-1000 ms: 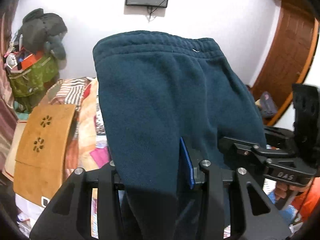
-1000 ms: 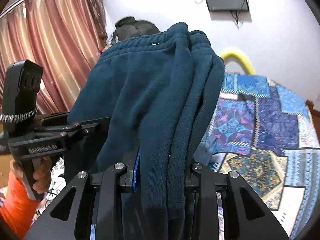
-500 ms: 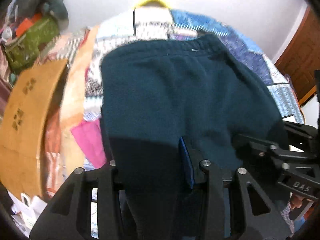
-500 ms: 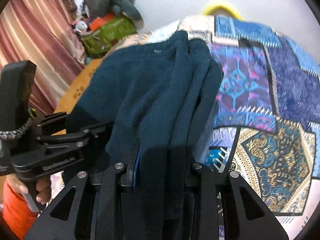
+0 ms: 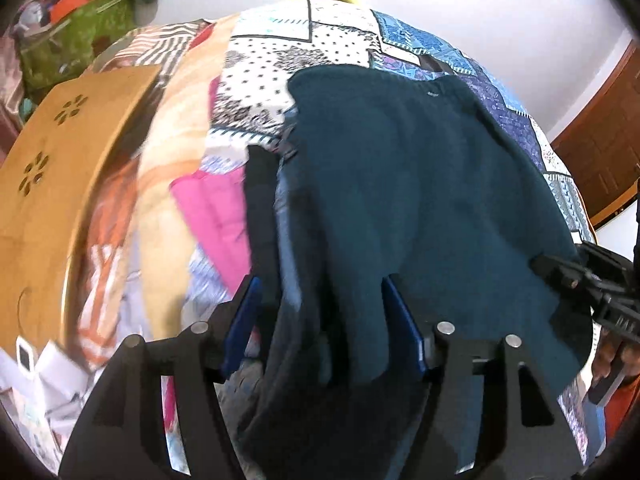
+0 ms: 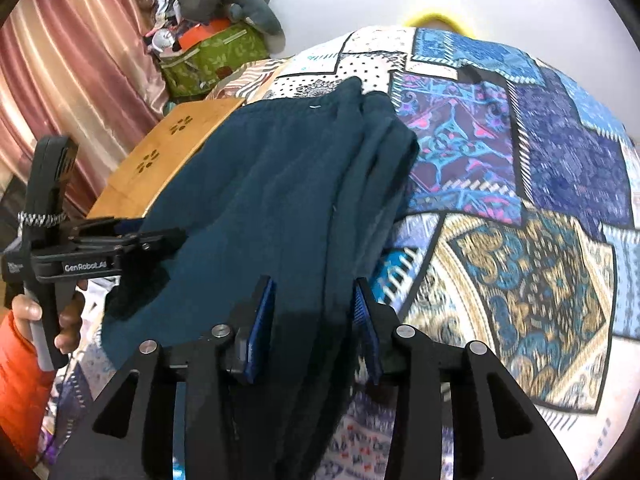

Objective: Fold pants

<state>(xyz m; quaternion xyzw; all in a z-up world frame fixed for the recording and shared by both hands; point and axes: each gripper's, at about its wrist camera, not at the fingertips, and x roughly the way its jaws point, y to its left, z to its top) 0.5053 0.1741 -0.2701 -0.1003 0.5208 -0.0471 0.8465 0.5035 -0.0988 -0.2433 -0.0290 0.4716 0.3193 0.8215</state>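
Observation:
Dark teal fleece pants lie folded on the patchwork bedspread, waistband at the far end. They also show in the right wrist view. My left gripper is open, its blue pads spread around the near fold of the pants. My right gripper is open too, its pads either side of the near edge of the pants. Each gripper shows in the other's view: the right one, the left one.
The patchwork bedspread covers the bed. A wooden lap table lies at the left. A pink cloth and other clothes lie beside the pants. A green bag and stuffed toys stand by the curtain.
Both grippers came down from holding the pants up against the wall to the bed. Both have opened and let the pants go, which now lie on the bedspread.

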